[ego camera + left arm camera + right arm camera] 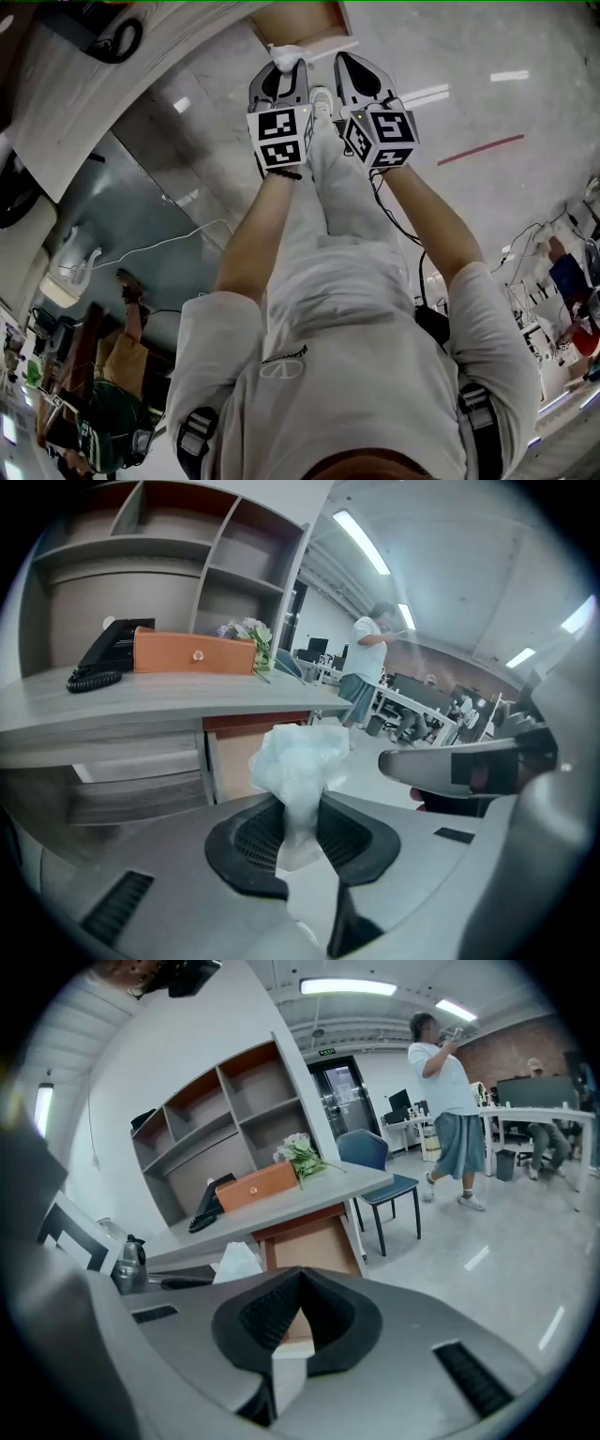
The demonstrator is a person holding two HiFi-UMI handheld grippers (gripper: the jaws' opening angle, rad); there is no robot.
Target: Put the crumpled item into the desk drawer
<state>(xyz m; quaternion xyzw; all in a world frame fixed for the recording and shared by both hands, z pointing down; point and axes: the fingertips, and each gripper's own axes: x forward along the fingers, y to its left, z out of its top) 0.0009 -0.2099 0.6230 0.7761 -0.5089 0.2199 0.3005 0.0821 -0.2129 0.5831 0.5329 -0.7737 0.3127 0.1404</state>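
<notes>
The crumpled item (302, 759), a pale wad of thin plastic or paper, sticks up from between the pads of my left gripper (300, 801), which is shut on it. In the head view the wad (285, 53) pokes out past the left gripper (284, 67), close to the open desk drawer (302, 21) with its brown inside. That drawer (314, 1246) hangs out under the grey desk top (141, 703). My right gripper (298, 1277) is beside the left one, its jaw tips touching with nothing held. It also shows in the head view as the right gripper (345, 60).
On the desk stand an orange box (194, 653), a black telephone (105, 656) and flowers (302, 1157), with open shelves behind. A blue chair (373, 1164) stands at the desk's end. A person (448, 1101) stands further off on the floor.
</notes>
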